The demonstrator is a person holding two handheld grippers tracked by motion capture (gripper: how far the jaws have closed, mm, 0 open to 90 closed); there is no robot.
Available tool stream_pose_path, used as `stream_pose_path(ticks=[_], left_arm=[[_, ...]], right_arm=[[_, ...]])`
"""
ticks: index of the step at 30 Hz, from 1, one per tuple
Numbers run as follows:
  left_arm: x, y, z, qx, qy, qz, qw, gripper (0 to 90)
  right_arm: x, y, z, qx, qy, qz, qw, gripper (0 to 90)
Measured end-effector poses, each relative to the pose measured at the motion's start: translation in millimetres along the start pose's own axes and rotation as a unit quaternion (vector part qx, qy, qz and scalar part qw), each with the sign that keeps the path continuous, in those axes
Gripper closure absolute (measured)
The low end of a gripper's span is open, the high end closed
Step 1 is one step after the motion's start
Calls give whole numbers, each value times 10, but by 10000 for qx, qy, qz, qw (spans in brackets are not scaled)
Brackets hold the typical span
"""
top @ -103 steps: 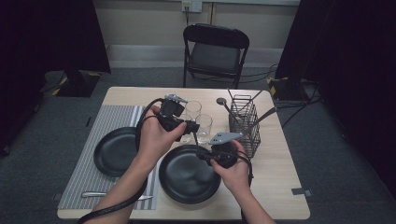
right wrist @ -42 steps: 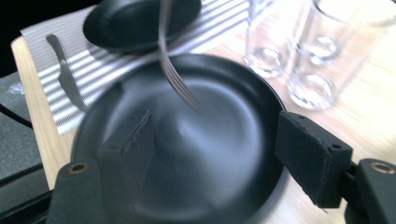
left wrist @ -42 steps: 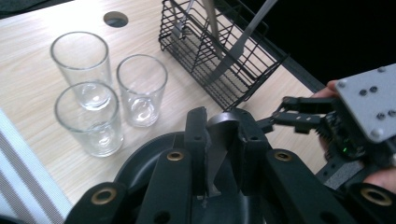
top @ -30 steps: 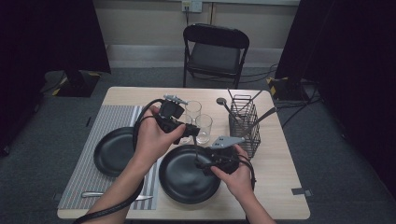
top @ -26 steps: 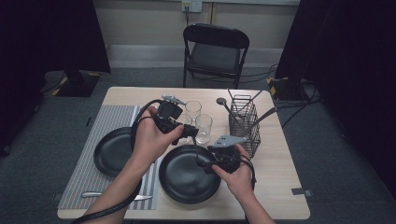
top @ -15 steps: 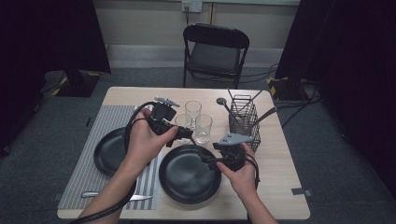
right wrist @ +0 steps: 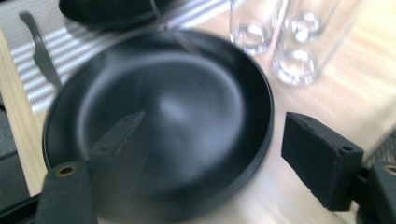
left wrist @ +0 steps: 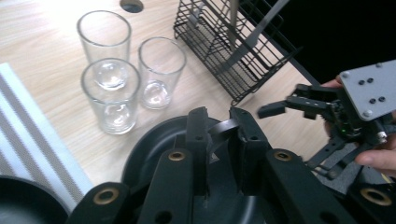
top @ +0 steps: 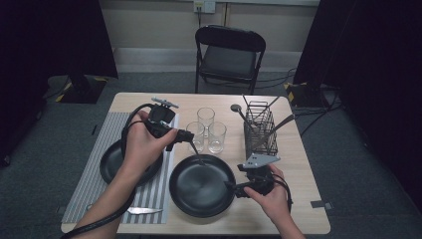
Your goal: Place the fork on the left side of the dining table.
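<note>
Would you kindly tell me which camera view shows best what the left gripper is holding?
The left gripper view: a thin dark utensil handle sits pinched between the left gripper jaws. The high view shows it as a thin line slanting down to the black plate. The right gripper view gives a blurred streak.

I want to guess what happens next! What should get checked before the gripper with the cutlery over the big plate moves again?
1. Left gripper shut firmly on the cutlery piece: ok.
2. Right gripper gripping nothing: ok. Its jaws have just been opening and they pinch nothing.
3. Big plate lying flat on the table: ok.
4. Three glasses upright beside the plate: ok.
5. Cutlery tip clear of the plate: cannot tell.
</note>
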State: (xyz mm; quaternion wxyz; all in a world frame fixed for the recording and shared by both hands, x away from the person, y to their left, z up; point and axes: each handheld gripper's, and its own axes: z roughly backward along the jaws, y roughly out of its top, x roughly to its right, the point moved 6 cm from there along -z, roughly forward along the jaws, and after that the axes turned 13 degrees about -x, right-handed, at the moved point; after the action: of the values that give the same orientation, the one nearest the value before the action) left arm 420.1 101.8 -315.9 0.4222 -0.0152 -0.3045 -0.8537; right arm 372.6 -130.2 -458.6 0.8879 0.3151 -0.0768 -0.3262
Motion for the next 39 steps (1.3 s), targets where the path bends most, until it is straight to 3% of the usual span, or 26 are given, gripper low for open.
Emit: stream_pose_path(ticks=[5, 15, 33, 39], left_arm=[[-148, -17, 65, 105, 82, 133, 9998, 786], [-360, -60, 153, 78, 209, 360, 9991, 786], [-676, -100, 187, 101, 422, 687, 9967, 787], [-771, -88, 171, 112, 466, 769, 9959, 787]], right_arm=[[101, -243, 65, -81, 31, -161, 9998, 170], [283, -622, 92, -280, -189, -435, 9985, 170], [340, -876, -64, -535, -299, -452, 9971, 174], [323, -933, -126, -669, -317, -342, 9967, 174]])
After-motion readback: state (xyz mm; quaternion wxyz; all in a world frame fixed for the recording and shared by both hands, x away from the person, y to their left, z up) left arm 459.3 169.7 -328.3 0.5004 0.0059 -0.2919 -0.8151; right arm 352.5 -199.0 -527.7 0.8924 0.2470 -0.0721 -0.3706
